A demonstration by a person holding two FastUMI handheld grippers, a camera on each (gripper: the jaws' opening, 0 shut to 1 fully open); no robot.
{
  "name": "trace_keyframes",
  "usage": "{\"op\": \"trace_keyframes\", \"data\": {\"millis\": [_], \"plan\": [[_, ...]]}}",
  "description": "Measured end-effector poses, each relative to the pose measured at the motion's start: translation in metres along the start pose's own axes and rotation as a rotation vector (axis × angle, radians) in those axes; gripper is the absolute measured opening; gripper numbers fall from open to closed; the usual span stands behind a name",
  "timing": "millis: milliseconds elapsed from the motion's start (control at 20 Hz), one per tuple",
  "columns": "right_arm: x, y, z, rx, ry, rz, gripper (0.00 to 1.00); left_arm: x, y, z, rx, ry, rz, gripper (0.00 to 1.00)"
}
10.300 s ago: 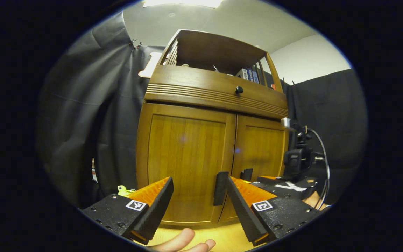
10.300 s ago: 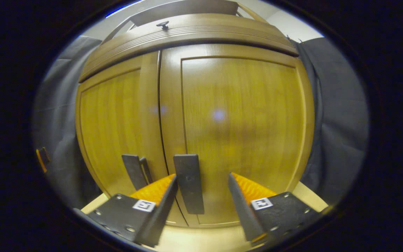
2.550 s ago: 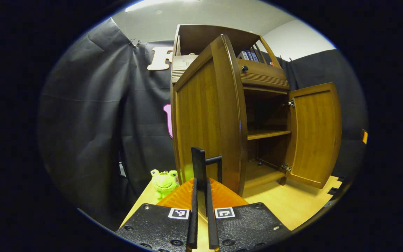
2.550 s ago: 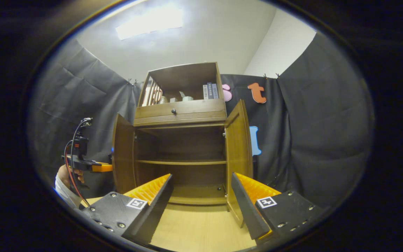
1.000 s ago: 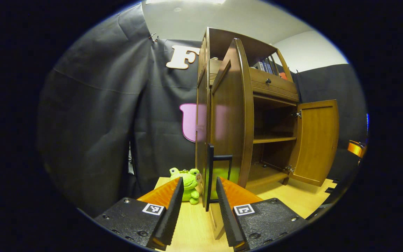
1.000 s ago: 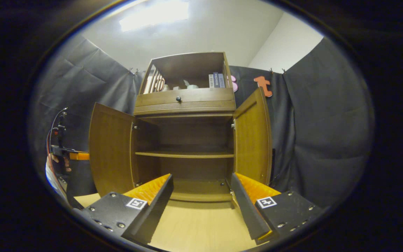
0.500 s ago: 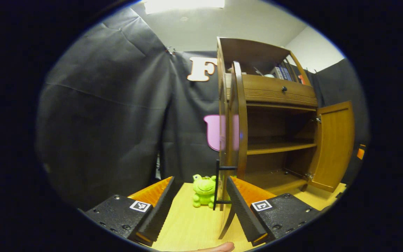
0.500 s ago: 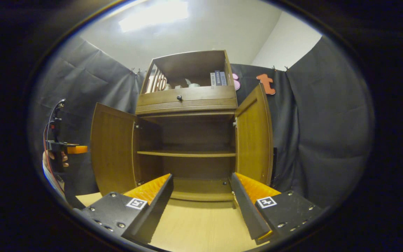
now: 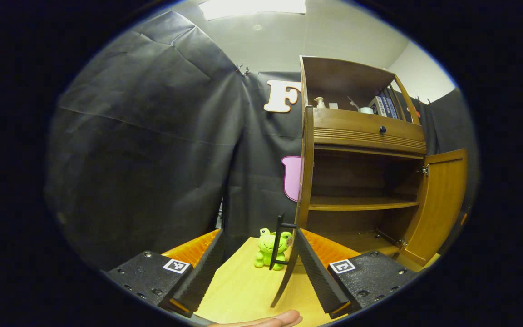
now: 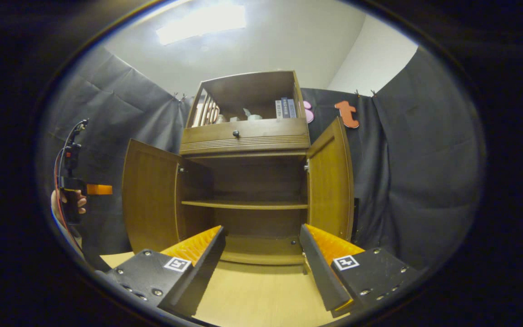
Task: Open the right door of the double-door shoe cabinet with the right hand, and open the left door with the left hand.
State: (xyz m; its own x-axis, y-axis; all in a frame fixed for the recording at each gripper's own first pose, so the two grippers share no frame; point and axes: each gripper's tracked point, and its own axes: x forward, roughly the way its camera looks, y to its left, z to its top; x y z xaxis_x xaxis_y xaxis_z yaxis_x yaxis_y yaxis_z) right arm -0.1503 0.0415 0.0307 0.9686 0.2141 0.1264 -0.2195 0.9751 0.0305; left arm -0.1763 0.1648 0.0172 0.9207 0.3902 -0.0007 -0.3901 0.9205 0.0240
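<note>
The wooden shoe cabinet stands on a light table with both lower doors swung out. In the right gripper view the left door and right door flank two bare inner shelves. My right gripper is open, back from the cabinet, holding nothing. In the left gripper view the left door is edge-on, its dark bar handle just ahead of my left gripper. That gripper is open with fingers spread wide, not pressing on the handle. The left gripper also appears far left, in a hand.
A green frog toy sits on the table beside the cabinet's left side, behind the door handle. Bottles and books fill the top shelf above a drawer with a dark knob. Black cloth walls close in on both sides.
My left gripper, shut on the left door's handle 2.5 s ago, has let go and opened. The left door swung further out. The right gripper has barely moved.
</note>
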Motion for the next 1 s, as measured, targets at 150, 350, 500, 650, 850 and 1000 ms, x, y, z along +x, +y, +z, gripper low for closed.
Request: {"op": "trace_keyframes", "data": {"millis": [150, 350, 500, 650, 850, 1000], "plan": [[-0.002, 0.016, 0.004, -0.012, 0.007, 0.039, 0.98, -0.006, -0.018, -0.001, 0.011, 0.000, 0.004, 0.92], [-0.005, 0.038, 0.001, -0.034, 0.025, 0.095, 0.98, -0.016, -0.059, 0.005, 0.003, -0.024, -0.013, 0.92], [-0.005, 0.037, 0.005, -0.031, 0.018, 0.091, 0.97, -0.021, -0.099, 0.003, -0.014, -0.041, -0.065, 0.92], [-0.009, 0.033, 0.006, -0.027, 0.007, 0.077, 0.97, -0.025, -0.134, -0.005, 0.003, -0.038, -0.100, 0.92], [-0.009, 0.027, -0.001, -0.005, 0.009, 0.065, 0.98, -0.027, -0.180, -0.021, 0.027, -0.017, -0.168, 0.92], [-0.008, 0.017, -0.008, -0.003, 0.029, 0.044, 0.98, -0.028, -0.200, -0.029, 0.054, -0.007, -0.193, 0.92]]}}
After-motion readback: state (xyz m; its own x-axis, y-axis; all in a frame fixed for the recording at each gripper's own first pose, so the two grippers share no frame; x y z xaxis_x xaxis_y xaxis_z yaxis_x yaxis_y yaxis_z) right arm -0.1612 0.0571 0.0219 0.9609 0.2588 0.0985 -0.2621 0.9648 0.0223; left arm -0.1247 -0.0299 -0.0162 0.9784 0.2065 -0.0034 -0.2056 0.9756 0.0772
